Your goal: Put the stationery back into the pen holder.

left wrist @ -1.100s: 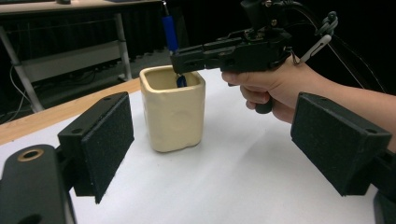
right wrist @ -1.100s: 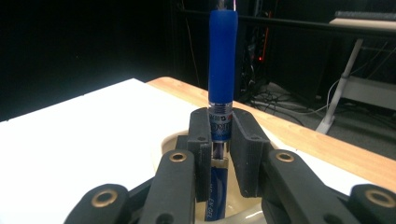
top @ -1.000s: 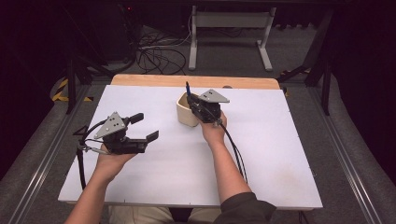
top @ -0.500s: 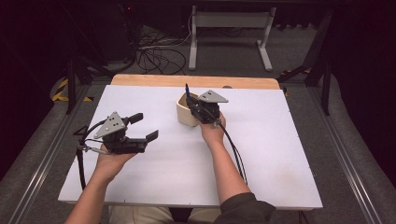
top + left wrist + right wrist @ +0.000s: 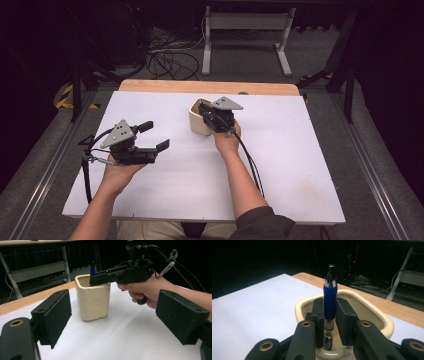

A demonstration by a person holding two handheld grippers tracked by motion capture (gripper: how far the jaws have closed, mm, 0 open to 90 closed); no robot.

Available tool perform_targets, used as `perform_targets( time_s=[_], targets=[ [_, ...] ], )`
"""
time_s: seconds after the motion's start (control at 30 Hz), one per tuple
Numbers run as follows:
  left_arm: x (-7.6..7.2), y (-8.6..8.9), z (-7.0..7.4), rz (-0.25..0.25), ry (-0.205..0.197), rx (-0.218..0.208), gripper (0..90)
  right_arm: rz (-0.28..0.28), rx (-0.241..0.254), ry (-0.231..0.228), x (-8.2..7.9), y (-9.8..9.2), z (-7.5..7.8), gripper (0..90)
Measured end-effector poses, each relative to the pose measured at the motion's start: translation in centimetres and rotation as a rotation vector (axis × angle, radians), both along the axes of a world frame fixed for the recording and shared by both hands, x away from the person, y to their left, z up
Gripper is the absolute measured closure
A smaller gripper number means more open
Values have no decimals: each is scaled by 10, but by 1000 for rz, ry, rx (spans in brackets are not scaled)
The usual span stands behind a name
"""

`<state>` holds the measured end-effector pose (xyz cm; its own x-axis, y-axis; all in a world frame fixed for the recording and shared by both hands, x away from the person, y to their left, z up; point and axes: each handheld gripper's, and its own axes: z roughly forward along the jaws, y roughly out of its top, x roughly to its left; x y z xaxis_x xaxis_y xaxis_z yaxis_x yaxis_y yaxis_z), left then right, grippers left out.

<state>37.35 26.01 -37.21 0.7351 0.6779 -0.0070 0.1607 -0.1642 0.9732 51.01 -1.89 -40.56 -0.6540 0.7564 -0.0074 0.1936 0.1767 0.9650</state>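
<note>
1. Blue and slim, the pen point(image 5: 330, 296) stood upright between the pads of my right gripper point(image 5: 330, 322), its lower end inside the cream cup point(image 5: 372, 312) near the table's point(image 5: 300, 165) far edge.
2. My right jaws were pinched narrow on its clear barrel, just below the rubbery blue grip.
3. I judged the pen light and stiff but smooth, so it could slip or tilt; the rubber sleeve looked the surer hold.
4. The cup looked glazed and likely breakable.
5. My left gripper point(image 5: 152, 137) hovered well apart, jaws wide and empty.
</note>
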Motion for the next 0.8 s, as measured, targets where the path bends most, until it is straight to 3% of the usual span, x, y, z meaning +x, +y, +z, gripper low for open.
perform_targets(
  time_s=[0.37,0.8],
  targets=[
    [0,0,0,-7,4,-15,142,-3,5,-2,1,-1,2,742],
    [0,0,0,-6,6,-15,142,2,30,-13,-1,-4,6,591]
  ],
)
